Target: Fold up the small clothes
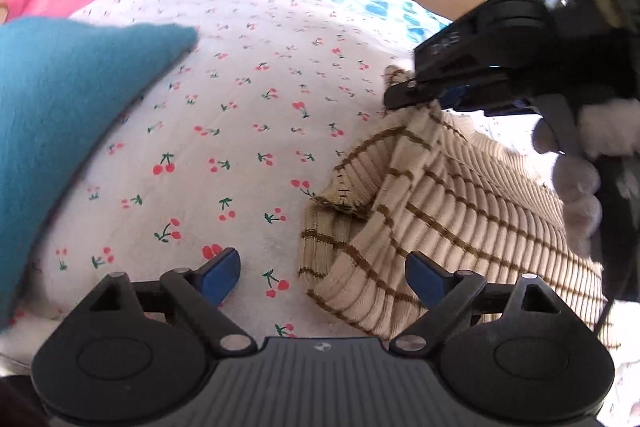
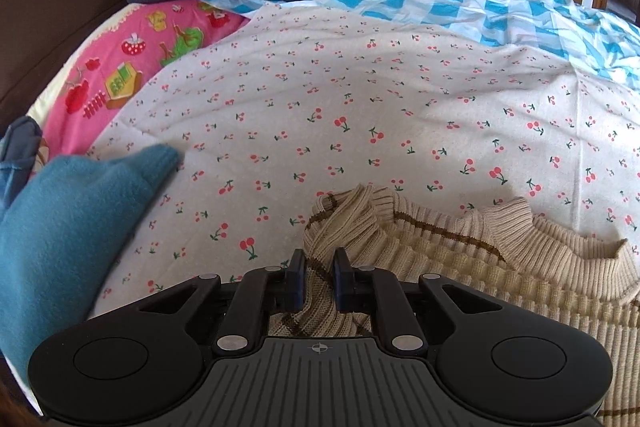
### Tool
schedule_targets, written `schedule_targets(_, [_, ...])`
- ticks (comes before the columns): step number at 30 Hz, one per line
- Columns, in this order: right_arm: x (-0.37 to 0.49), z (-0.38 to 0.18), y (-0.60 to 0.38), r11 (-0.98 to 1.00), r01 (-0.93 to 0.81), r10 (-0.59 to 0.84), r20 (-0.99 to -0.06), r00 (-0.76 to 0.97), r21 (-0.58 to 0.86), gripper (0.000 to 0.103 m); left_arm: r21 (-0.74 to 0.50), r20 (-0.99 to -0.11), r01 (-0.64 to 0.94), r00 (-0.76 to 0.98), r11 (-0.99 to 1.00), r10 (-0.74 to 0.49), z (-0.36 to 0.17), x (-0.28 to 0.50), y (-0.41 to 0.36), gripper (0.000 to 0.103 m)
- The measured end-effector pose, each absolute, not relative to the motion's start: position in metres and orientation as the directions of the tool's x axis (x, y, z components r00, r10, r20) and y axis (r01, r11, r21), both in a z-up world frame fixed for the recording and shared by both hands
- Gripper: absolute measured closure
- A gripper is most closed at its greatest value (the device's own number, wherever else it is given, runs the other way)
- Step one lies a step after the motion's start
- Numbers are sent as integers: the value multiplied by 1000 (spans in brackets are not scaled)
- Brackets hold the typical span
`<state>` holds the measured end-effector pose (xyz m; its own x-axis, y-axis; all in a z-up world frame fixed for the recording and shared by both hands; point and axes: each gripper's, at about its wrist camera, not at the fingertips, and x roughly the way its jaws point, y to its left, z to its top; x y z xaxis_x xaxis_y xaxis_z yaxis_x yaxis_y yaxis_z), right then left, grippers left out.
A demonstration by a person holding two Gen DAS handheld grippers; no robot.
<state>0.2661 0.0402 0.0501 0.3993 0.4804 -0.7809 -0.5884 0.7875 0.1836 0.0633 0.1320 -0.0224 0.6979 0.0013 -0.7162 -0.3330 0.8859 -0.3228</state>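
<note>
Cherry-printed bedsheet (image 2: 360, 115) covers the bed, and on it lies the beige striped sweater (image 1: 460, 211), the landmark here. Nearest, the left tongs (image 1: 322, 277) stand wide open over the sweater's near-left edge, gripping nothing; one blue pad is over the knit, the other over bare sheet. Beyond, the right tongs (image 2: 318, 279) are closed tightly on a fold of the sweater sleeve and hold it up off the body. The sweater stretches away to the right of both. Left of the sweater a teal knit garment (image 2: 72, 219) waits, well apart. I judge that the right hand leads this fold.
</note>
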Motion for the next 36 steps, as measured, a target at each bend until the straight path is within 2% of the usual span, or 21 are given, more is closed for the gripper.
schedule_targets(2, [265,53,36,785,-588,492,-773,400,196,90,-317,-718,-337,696,887,8,-23,65,130,11])
schedule_targets(4, [265,56,33,784,-585,501,-768,400,207,90,-311,-716,-329,698,892,8,-22,65,127,19])
schedule_targets(6, [266,59,29,785,-581,507,-763,401,216,90,-330,-708,-310,706,892,-17,-22,64,127,41])
schedule_targets(8, [267,61,25,786,-575,513,-758,402,226,91,-367,-705,-297,707,881,-55,-23,65,129,53])
schedule_targets(14, [268,66,10,786,-559,536,-741,404,263,91,-439,-681,-302,727,846,-94,-17,61,133,70])
schedule_targets(19, [270,70,-1,785,-547,553,-728,406,291,91,-448,-665,-307,742,840,-84,-11,52,131,70])
schedule_targets(22, [270,73,-6,783,-543,561,-719,409,302,91,-452,-676,-349,735,821,-60,-12,44,132,53])
schedule_targets(23, [270,74,-8,783,-542,563,-717,411,305,91,-438,-681,-362,731,823,-41,-13,42,130,41])
schedule_targets(24, [270,75,-10,783,-540,565,-715,412,308,91,-420,-687,-372,726,828,-23,-13,42,128,34])
schedule_targets(31, [270,78,-19,785,-530,570,-710,413,322,91,-384,-640,-338,768,859,16,-15,64,116,36])
schedule_targets(33, [270,79,-24,785,-526,573,-707,415,327,91,-375,-639,-306,769,875,-5,-12,68,111,60])
schedule_targets(34, [271,81,-28,785,-524,576,-702,419,332,91,-378,-633,-286,774,881,-21,-8,70,108,65])
schedule_targets(35, [271,82,-33,785,-519,580,-696,424,338,91,-377,-618,-259,786,889,-33,-2,70,103,75])
schedule_targets(36, [272,84,-40,786,-512,584,-688,430,347,91,-365,-599,-225,800,904,-43,6,70,97,79])
